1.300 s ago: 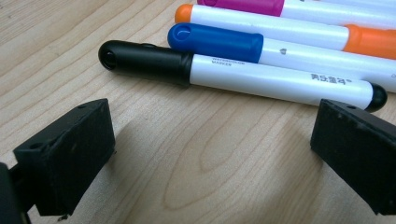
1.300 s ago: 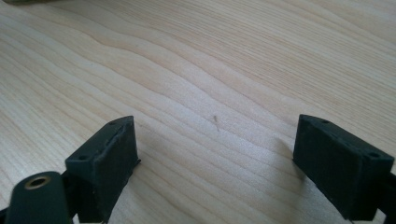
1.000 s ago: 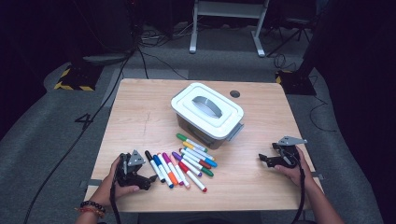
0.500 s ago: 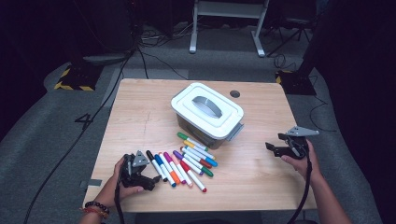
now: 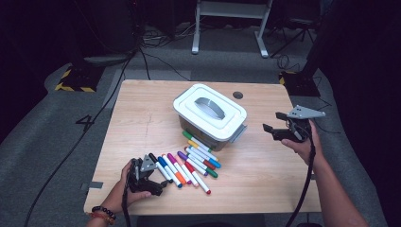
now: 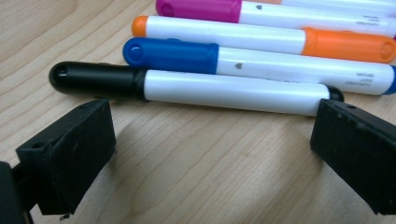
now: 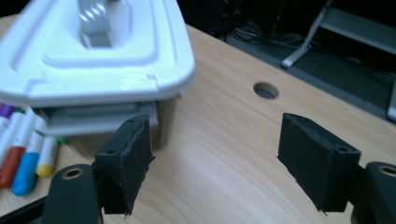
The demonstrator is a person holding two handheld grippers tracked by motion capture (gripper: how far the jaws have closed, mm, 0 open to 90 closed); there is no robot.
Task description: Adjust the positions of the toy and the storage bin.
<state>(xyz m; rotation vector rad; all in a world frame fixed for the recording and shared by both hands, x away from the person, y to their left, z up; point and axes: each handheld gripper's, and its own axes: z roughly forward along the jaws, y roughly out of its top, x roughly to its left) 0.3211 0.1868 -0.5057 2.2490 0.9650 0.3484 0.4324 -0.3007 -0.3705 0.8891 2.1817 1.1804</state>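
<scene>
The left gripper rests on the desk near its front left corner, jaws spread wide with nothing between them. The black marker lies just ahead of its tips, first in the row of markers. The right gripper hovers near the right edge, released, its jaws having just narrowed slightly, facing the white lidded box at the centre.
</scene>
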